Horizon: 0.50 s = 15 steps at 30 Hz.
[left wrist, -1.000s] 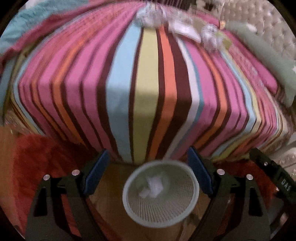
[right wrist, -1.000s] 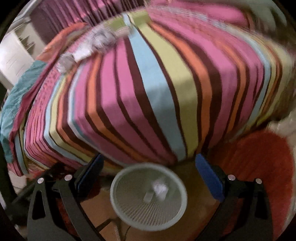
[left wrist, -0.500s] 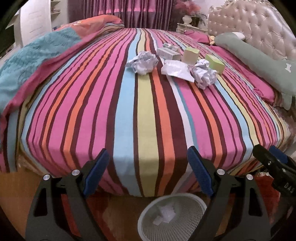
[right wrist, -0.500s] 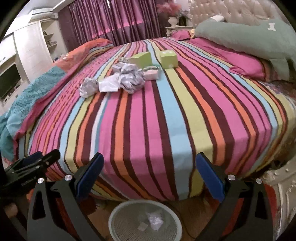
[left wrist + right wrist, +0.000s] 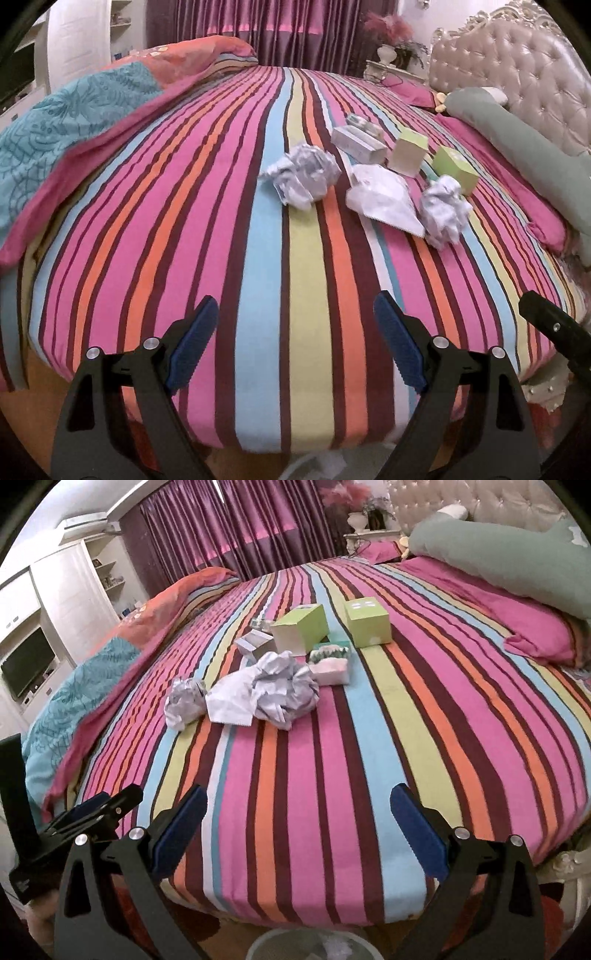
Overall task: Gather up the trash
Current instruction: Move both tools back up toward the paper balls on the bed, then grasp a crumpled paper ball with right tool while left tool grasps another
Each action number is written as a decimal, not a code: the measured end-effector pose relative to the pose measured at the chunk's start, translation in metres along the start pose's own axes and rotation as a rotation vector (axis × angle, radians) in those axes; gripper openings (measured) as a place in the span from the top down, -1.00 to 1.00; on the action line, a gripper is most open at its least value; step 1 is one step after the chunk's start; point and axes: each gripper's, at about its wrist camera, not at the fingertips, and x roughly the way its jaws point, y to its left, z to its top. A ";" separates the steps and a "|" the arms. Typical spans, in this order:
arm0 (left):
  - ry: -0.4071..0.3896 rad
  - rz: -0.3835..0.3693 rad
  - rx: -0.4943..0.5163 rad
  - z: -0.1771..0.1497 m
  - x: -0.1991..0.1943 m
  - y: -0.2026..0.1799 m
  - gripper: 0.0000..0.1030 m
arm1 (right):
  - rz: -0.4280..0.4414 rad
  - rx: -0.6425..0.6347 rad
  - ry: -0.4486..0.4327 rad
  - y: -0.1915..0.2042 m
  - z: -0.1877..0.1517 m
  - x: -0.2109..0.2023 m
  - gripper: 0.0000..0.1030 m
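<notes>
Left wrist: crumpled paper (image 5: 301, 175) lies well beyond the open, empty left tongs (image 5: 295, 328).

On the bed (image 5: 332, 775), 2 crumpled paper balls (image 5: 284, 690) (image 5: 184, 701) flanked a flat sheet (image 5: 231, 701); 2 cartons (image 5: 300, 628) (image 5: 367, 622) stood behind them. The wastebasket (image 5: 314, 945) sat on the floor before the bed's near edge.

Multicoloured striped bedsheet (image 5: 295, 295), white crumpled paper (image 5: 301, 175), lime-green boxes (image 5: 367, 622), blue-padded black claw (image 5: 295, 343), magenta curtains (image 5: 240, 524)
</notes>
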 end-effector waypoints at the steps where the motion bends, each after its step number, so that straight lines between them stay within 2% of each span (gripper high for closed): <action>1: 0.001 0.002 0.004 0.006 0.006 0.000 -0.63 | 0.006 -0.004 0.005 0.002 0.003 0.004 -0.85; 15: -0.016 0.009 0.066 0.076 0.058 0.003 -0.63 | 0.038 0.031 0.045 0.006 0.043 0.057 -0.85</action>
